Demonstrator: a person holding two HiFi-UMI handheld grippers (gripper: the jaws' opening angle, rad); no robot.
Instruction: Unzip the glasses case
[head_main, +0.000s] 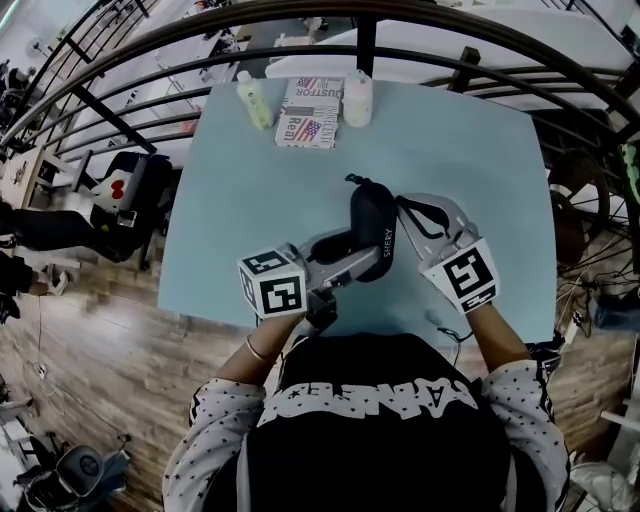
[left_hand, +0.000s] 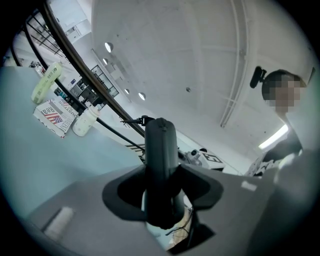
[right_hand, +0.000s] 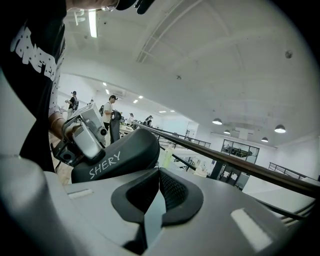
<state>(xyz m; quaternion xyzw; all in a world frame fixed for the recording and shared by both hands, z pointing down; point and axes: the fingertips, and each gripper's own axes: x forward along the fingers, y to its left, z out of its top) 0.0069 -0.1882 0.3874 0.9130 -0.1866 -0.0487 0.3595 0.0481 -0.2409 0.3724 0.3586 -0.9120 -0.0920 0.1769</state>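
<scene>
Pinching the case at the bench, left tongs gripped it; right tongs were closed beside it.

Black oblong soft-shell glasses case, white "SHERY" lettering along one side, small black loop at its far end. It appears closed. Its long axis points away from the person, and its near end is clamped by the left gripper over the pale blue table.

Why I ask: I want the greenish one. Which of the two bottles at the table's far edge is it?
The left bottle, left of the flag-printed box; the right bottle is whitish.
</scene>
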